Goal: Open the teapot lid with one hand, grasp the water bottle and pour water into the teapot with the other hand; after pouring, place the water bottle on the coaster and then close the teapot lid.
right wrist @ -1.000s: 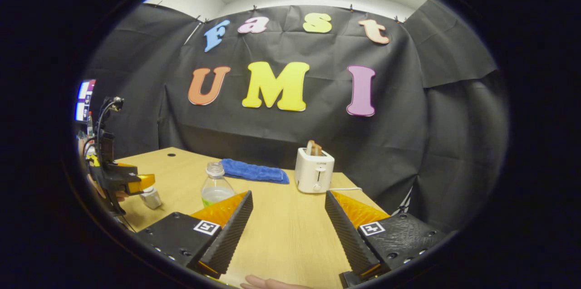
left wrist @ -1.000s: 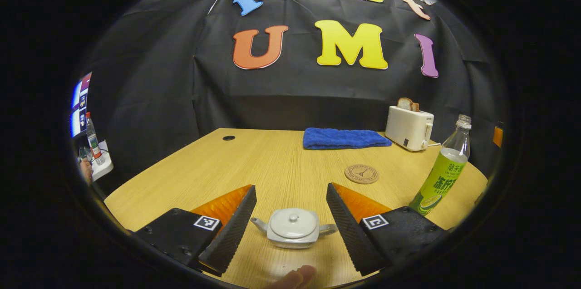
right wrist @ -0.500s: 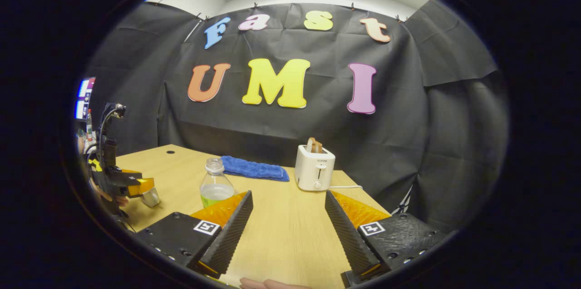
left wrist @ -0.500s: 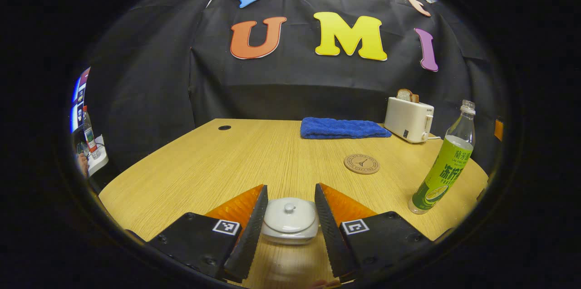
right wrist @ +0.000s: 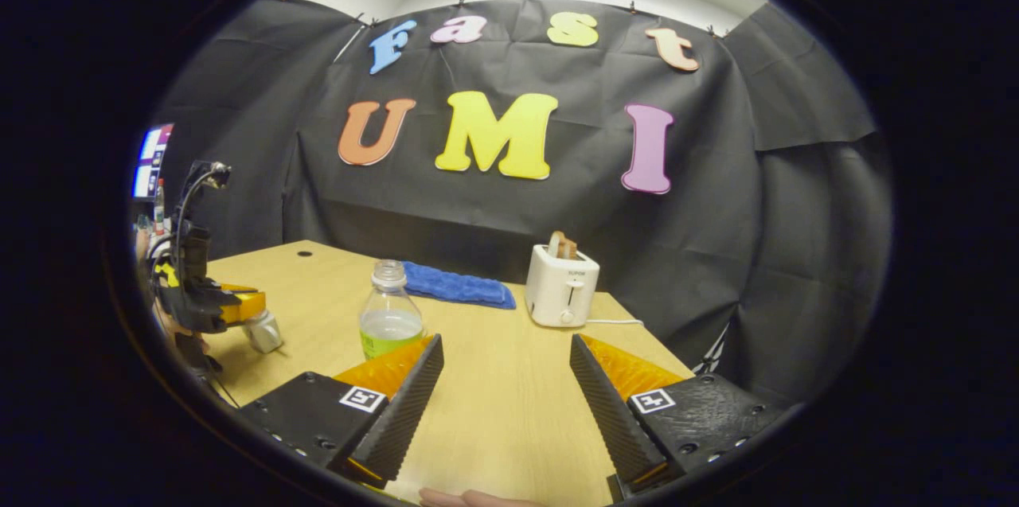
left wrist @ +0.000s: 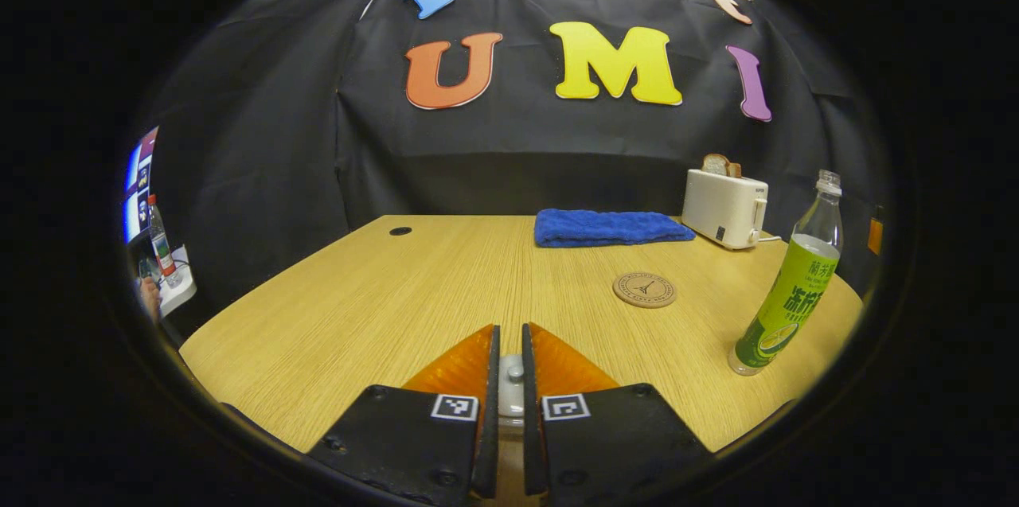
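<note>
The white teapot [left wrist: 510,388] sits at the near table edge, mostly hidden behind my left gripper [left wrist: 509,329], whose fingers have shut on the lid's small knob [left wrist: 515,370]. From the right gripper view, the left gripper [right wrist: 231,306] is over the teapot [right wrist: 263,332] at far left. The uncapped water bottle [left wrist: 784,292] with a green label stands upright to the right. It shows as the bottle [right wrist: 388,316] just beyond my right gripper [right wrist: 505,344], which is open, holds nothing and hovers over the table. The round cork coaster [left wrist: 645,290] lies bare between teapot and bottle.
A white toaster [left wrist: 724,208] with bread stands at the back right, a folded blue towel [left wrist: 609,227] beside it. The wooden table [left wrist: 382,292] ends at the black cloth wall. A fingertip of a hand [right wrist: 470,499] shows at the bottom edge.
My left gripper moved in over the teapot and went from wide open to shut on the lid knob. The right gripper stayed open and barely shifted.
</note>
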A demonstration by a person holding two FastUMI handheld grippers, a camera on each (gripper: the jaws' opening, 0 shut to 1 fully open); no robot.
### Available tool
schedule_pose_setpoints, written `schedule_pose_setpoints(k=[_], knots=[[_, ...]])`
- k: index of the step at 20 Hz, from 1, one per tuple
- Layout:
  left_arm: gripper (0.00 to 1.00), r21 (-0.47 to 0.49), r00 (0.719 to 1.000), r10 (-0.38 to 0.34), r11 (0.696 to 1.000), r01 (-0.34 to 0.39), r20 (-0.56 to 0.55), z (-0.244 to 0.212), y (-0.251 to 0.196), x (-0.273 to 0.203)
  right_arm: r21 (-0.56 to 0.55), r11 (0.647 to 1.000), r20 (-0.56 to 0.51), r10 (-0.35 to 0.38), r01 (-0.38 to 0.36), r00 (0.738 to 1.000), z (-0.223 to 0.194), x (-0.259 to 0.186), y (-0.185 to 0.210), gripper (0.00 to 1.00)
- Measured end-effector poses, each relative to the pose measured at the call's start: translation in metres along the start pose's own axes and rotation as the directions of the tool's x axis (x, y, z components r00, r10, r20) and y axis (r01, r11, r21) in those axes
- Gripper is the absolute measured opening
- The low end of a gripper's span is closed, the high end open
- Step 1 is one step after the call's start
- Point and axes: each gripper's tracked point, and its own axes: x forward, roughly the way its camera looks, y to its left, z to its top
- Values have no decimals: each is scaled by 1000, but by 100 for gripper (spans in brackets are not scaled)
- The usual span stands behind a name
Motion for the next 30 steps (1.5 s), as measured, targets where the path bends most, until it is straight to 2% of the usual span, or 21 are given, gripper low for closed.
schedule_pose_setpoints(k=[2, 3, 5, 6, 9, 10, 13, 17, 19, 21, 22, 24, 27, 28, 30], knots=[[5, -1, 1000, 6, 1000, -6, -2, 1, 1, 0, -5, 1000, -8, 8, -8, 1000, -5, 4, 7, 98], [4, 0, 1000, 11, 1000, -11, 3, 1, 3, 0, 3, 1000, -20, 25, -24, 999, -9, 6, 13, 98], [4, -15, 1000, 11, 1000, -11, 9, 6, 5, -3, 38, 997, -48, 71, -70, 996, -19, 4, 32, 96], [4, -21, 1000, 8, 1000, -7, 20, 11, 5, -6, 36, 996, -51, 89, -87, 995, -21, 5, 42, 98], [3, -32, 998, 25, 999, -23, 53, 29, 17, -19, 42, 989, -18, 143, -142, 990, -22, 6, 66, 96], [4, -39, 998, 24, 999, -22, 61, 35, 20, -24, 60, 984, -17, 167, -166, 986, -26, 7, 76, 93], [4, -67, 997, 22, 998, -16, 78, 50, 30, -39, 134, 970, -39, 211, -204, 977, -42, 14, 94, 96], [4, -86, 996, -2, 996, 10, 90, 62, 34, -55, 184, 968, -76, 188, -172, 979, -60, 38, 97, 98], [3, -85, 994, -21, 996, 30, 107, 68, 36, -63, 200, 964, -99, 195, -172, 976, -60, 48, 104, 95], [3, -75, 994, -11, 997, 19, 108, 70, 46, -68, 187, 968, -90, 188, -169, 978, -54, 56, 108, 96], [4, -83, 995, -13, 996, 21, 101, 70, 50, -70, 177, 970, -89, 183, -165, 979, -54, 60, 110, 92], [4, -99, 996, -22, 995, 31, 89, 70, 53, -75, 162, 973, -98, 179, -162, 979, -57, 68, 116, 95], [3, -97, 996, -32, 994, 40, 84, 71, 59, -81, 143, 979, -105, 163, -147, 981, -56, 76, 120, 86], [4, -90, 996, -38, 995, 45, 78, 70, 58, -84, 141, 980, -107, 160, -144, 981, -56, 76, 121, 74], [4, -76, 995, -57, 995, 63, 79, 71, 57, -86, 126, 981, -114, 161, -146, 980, -54, 73, 126, 74]])
